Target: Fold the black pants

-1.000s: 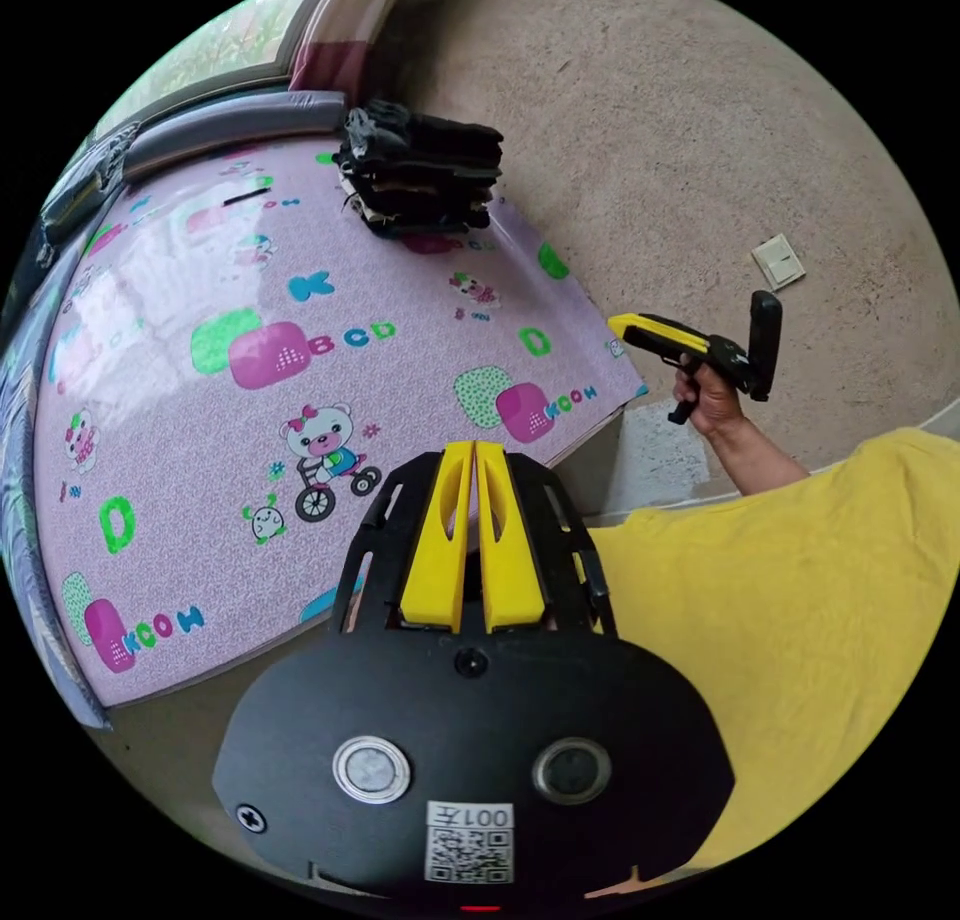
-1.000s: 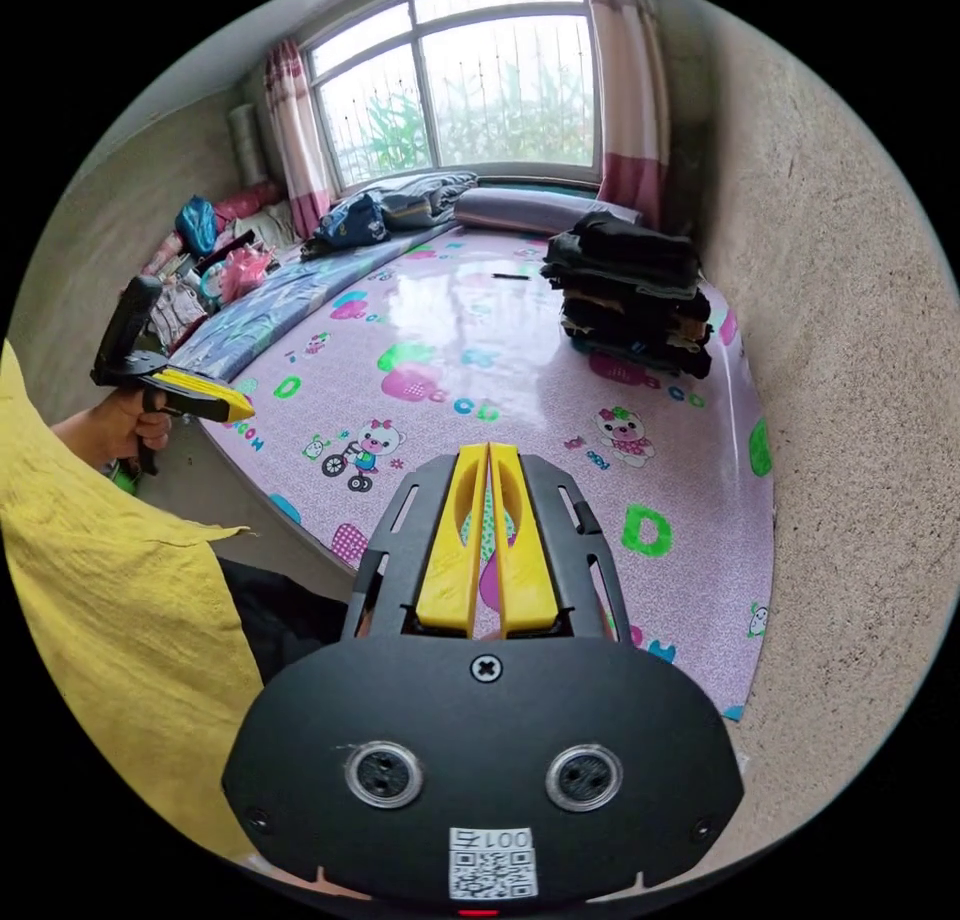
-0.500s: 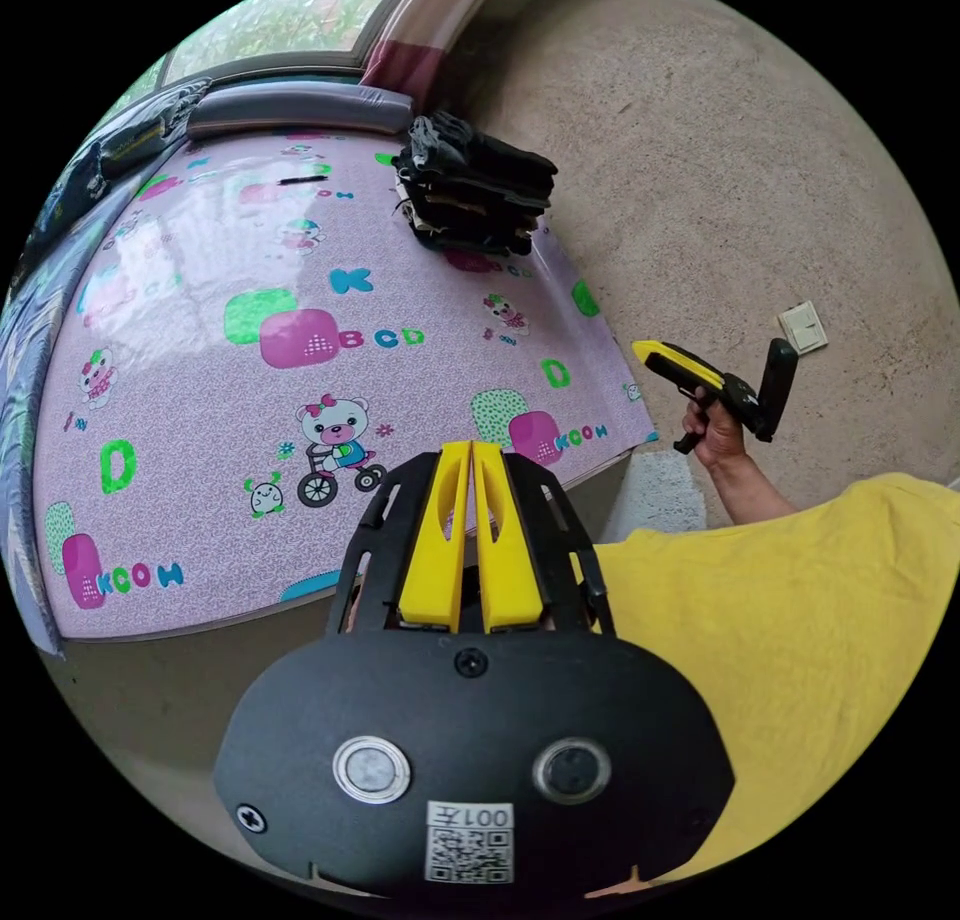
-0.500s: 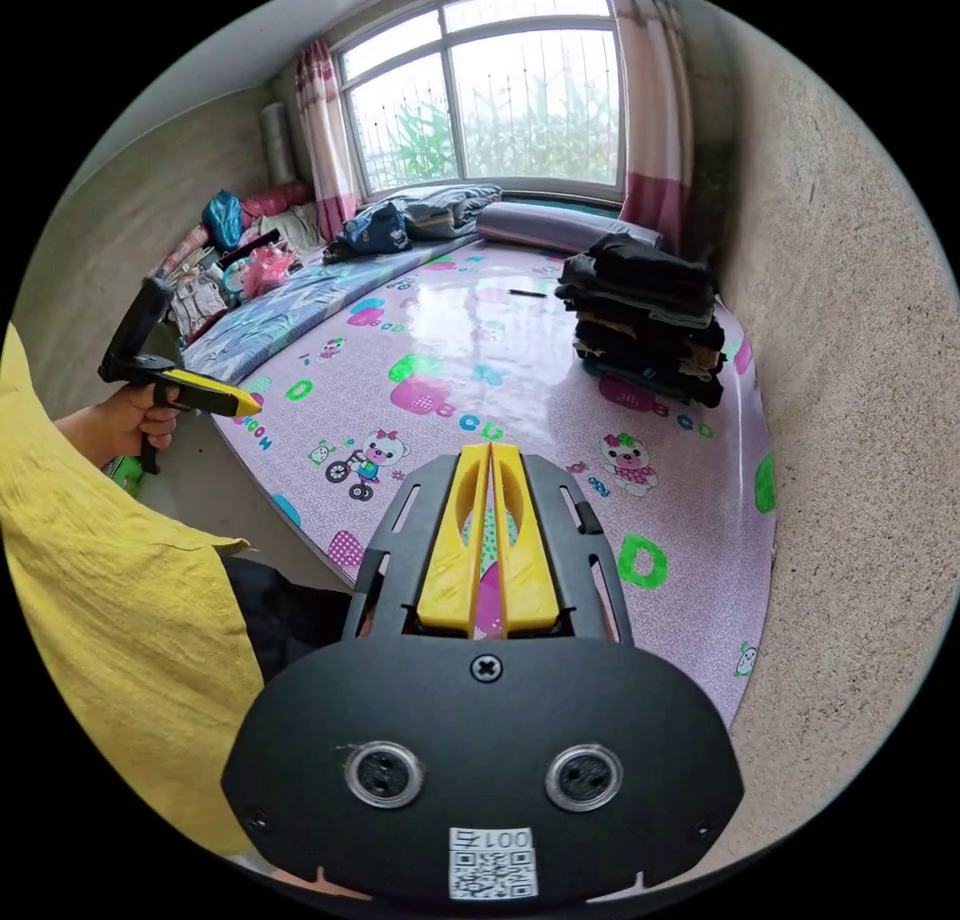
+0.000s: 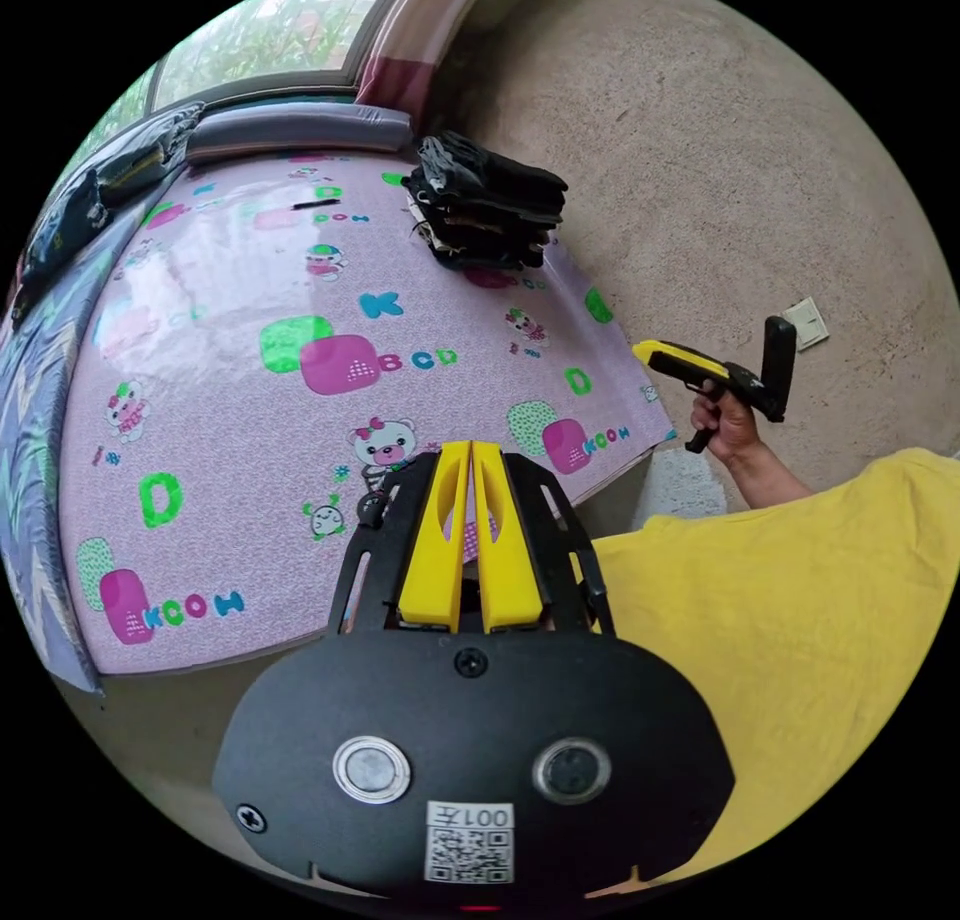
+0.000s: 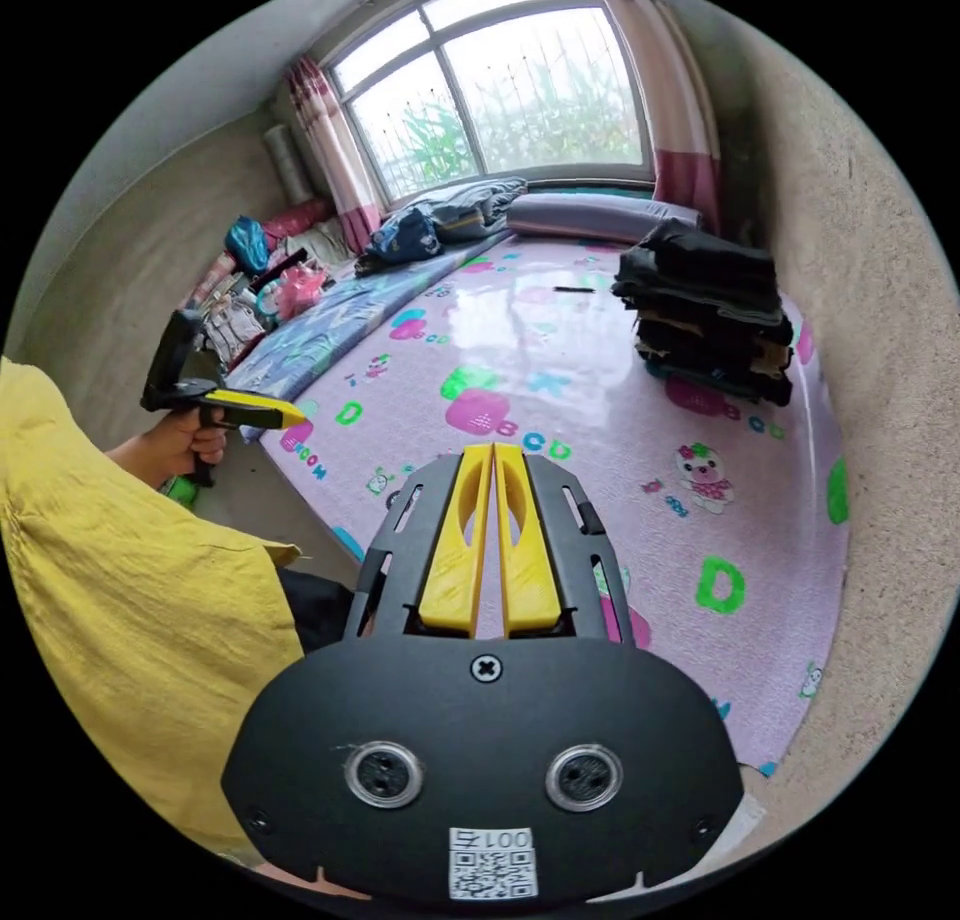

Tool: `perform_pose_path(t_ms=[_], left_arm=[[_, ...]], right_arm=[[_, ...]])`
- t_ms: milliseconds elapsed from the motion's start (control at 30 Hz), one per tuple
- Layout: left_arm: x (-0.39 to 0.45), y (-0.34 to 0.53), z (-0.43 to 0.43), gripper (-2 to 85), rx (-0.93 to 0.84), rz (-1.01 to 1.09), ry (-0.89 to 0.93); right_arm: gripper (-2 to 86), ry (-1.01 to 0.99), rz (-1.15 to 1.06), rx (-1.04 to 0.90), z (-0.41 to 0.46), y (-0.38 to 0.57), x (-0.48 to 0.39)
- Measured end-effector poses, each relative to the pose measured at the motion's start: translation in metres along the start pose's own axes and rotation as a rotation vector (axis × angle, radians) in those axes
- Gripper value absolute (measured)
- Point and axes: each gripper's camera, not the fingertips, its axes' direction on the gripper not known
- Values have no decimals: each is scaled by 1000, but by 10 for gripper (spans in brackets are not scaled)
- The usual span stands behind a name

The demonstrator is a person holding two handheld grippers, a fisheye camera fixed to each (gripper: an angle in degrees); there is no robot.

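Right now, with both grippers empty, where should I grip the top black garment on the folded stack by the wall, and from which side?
Take the top garment of the stack of folded dark clothes at its overhanging near edge, coming from the open mat side; the wall blocks the far side. The right gripper looks nearer; its shut fingers must open first.

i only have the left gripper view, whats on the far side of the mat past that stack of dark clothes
Observer: In the right gripper view, a window with pink curtains stands past the stack of folded dark clothes.
Operator: anything along the mat's other edge
Observer: A blue patterned mattress, with bags and clutter piled against the wall.
Operator: are my left tongs holding anything
Observer: No. The left tongs are shut and empty, above the mat's near edge.
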Motion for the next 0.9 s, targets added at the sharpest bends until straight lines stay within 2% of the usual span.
perform_pose_path(t_ms=[133,333,667,900], left_arm=[[-6,1,-22,-12,-22,58,-72],[-17,-1,-44,-12,-32,107,-92],[-30,-4,-68,-12,-17,64,-35],[-4,-3,-77,-13,-14,44,-24]], right_arm=[[4,36,-58,115,9,-24,-25],[5,-53,-53,162,32,-56,-42],[6,-46,-33,144,68,-61,-55],[6,-62,-38,136,83,-59,-49]])
